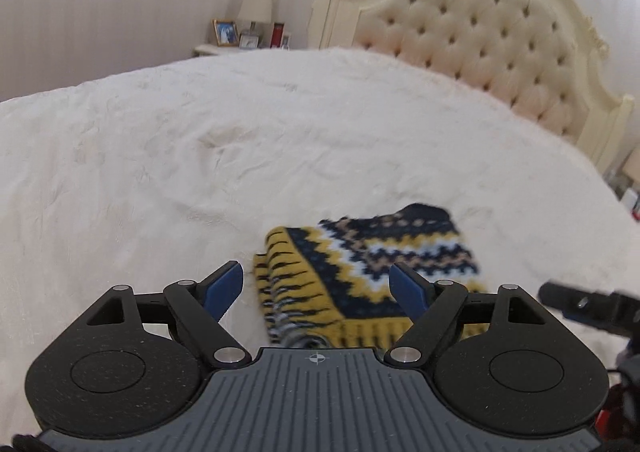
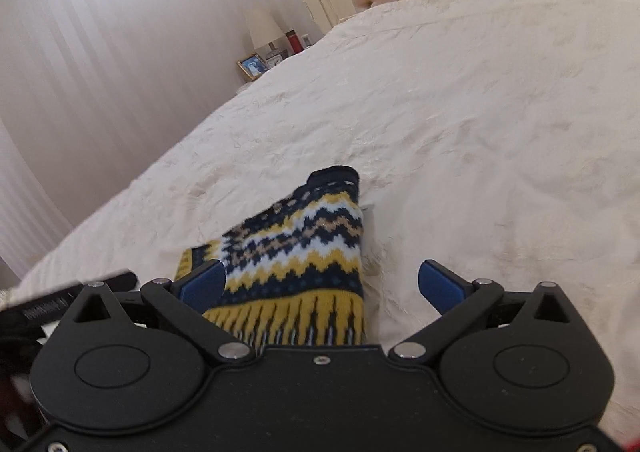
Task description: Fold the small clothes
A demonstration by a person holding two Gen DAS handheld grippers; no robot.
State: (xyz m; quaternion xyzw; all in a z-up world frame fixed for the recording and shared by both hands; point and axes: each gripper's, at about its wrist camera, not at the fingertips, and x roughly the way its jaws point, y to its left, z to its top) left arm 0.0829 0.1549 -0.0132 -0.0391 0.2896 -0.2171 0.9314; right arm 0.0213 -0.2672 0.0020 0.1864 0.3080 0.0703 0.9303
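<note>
A small patterned knit garment (image 1: 360, 276) in navy, yellow and white lies on a cream bedspread (image 1: 160, 156), just ahead of two hand-held grippers. The left gripper (image 1: 320, 288) hangs with its blue pads spread wide, gripping nothing, the knit lying between and beyond them. The right gripper (image 2: 324, 288) is likewise spread, its left pad over the garment's yellow ribbed edge. The piece looks already doubled over. The risk from here: a pinch that catches only the top layer, or snags the soft bedspread underneath, would drag the fold askew or bunch the knit.
</note>
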